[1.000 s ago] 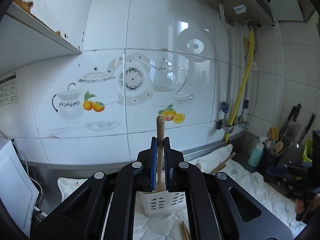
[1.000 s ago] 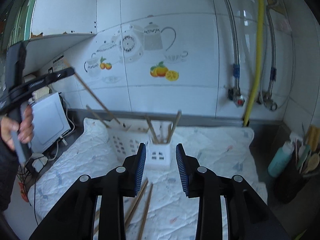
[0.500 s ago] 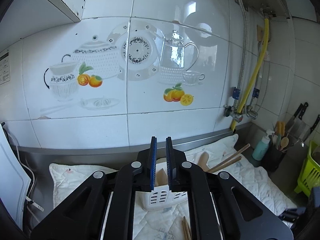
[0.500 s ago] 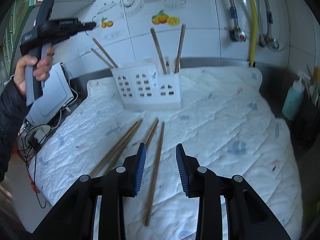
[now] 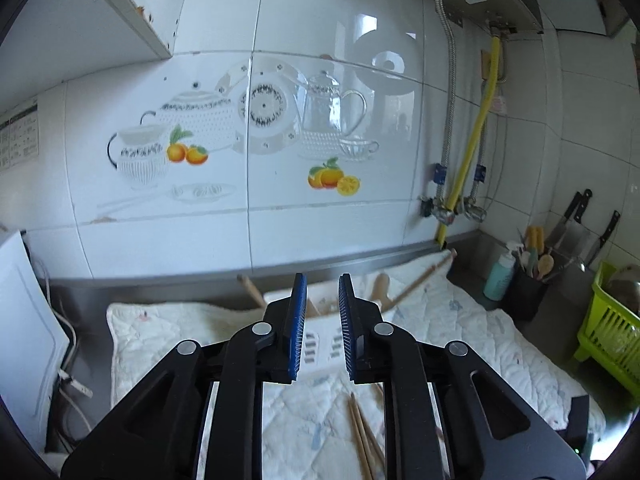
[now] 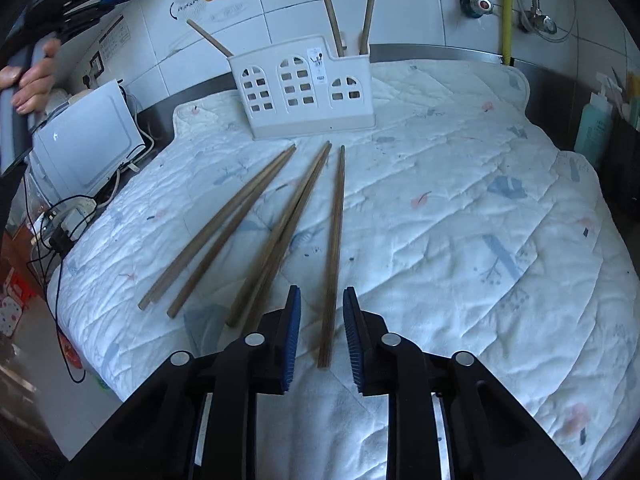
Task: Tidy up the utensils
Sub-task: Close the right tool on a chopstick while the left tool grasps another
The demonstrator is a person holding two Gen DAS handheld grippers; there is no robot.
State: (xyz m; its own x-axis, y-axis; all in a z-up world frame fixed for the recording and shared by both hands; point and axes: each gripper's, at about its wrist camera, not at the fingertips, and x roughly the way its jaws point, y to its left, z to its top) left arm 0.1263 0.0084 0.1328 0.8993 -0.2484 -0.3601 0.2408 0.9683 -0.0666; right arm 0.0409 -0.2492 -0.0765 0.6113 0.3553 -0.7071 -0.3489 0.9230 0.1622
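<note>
Right gripper [image 6: 322, 312] is hovering low over the quilted white cloth [image 6: 460, 208] on the worktop, fingers parted and holding nothing. The near end of 1 wooden chopstick [image 6: 334, 256] is lying between the blue ribbed pads [image 6: 294, 328], touching neither.

4 more chopsticks are lying loose to its left: 1 pair [image 6: 280, 236] close beside it, another pair [image 6: 222, 226] fanned further left. All are slim, brown and matte.

White plastic holder [image 6: 306, 88], boxy with arched cut-out windows, is standing upright at the far edge of the cloth. 3 sticks [image 6: 330, 6] are leaning out of it.

Left gripper [image 5: 322, 320] is hanging above the holder [image 5: 320, 344], fingers apart and empty. Glossy wall tiles [image 5: 256, 140] with printed teapots are filling its view.
</note>
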